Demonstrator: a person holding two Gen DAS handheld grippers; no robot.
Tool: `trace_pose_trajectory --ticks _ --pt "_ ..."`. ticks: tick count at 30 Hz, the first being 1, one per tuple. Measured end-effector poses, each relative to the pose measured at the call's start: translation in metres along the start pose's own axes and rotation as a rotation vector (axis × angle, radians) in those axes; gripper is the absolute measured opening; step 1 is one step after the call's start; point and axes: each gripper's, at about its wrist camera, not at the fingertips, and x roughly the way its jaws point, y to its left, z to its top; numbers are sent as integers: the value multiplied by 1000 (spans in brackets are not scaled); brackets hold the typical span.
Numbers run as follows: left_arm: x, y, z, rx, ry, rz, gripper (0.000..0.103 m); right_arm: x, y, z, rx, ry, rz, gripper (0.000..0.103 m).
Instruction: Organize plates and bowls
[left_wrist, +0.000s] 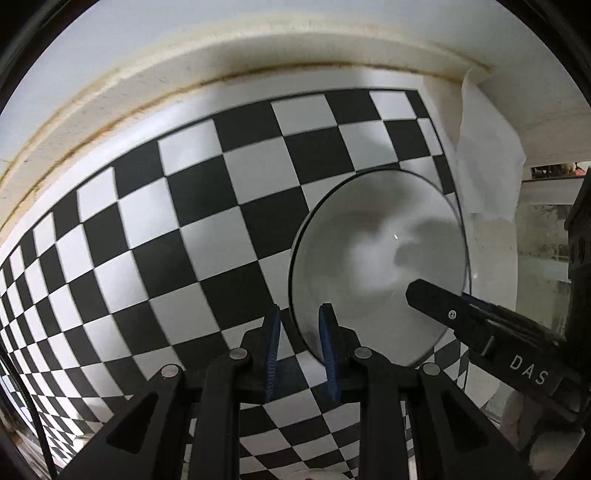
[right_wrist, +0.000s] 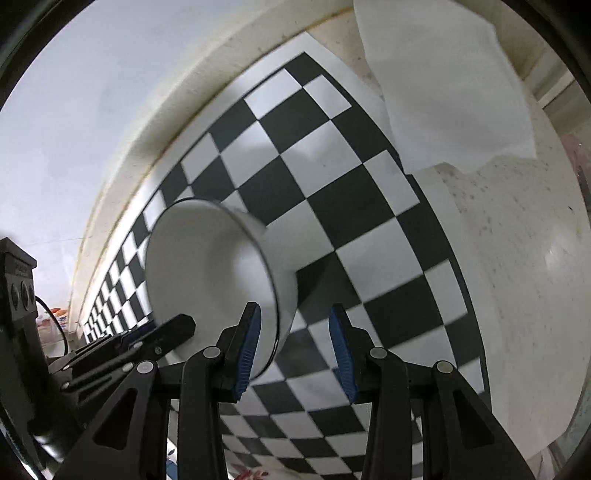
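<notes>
A white bowl (left_wrist: 376, 258) with a thin dark rim rests on a black-and-white checkered mat (left_wrist: 192, 229). My left gripper (left_wrist: 300, 310) straddles the bowl's near-left rim, one blue pad inside and one outside. The outer pad stands clear of the wall, so the jaws are slightly open. In the right wrist view the same bowl (right_wrist: 207, 266) lies at the left. My right gripper (right_wrist: 294, 306) is open around its opposite rim, left pad against the inside, right pad well clear. Each gripper shows in the other's view: the right gripper's fingers (left_wrist: 480, 321) and the left gripper's fingers (right_wrist: 147, 339).
The mat (right_wrist: 332, 192) covers a white counter (right_wrist: 524, 258) that ends at a stained raised ledge (left_wrist: 110, 96) below a pale wall. A white paper towel (left_wrist: 487, 158) lies crumpled at the mat's far right corner (right_wrist: 443, 92). Beyond the counter's right edge there is clutter.
</notes>
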Motion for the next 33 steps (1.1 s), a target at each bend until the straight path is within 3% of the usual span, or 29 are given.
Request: trace_pose_trajectory --ticks 12,18,20,24,33 --pt "20 1 5 0 -15 -1 18 17 5 9 -8 4 -30 39" --pt "19 -2 4 18 -30 -16 9 18 5 14 -17 10 -23 21" --pt "17 -5 6 20 -32 -9 10 18 9 15 -18 10 -9 10" --pt "10 -10 2 29 -55 5 9 19 22 8 -75 -12 -75 8" --pt "-21 -17 -22 50 -114 -8 10 -4 37 -18 -132 -47 -63 8"
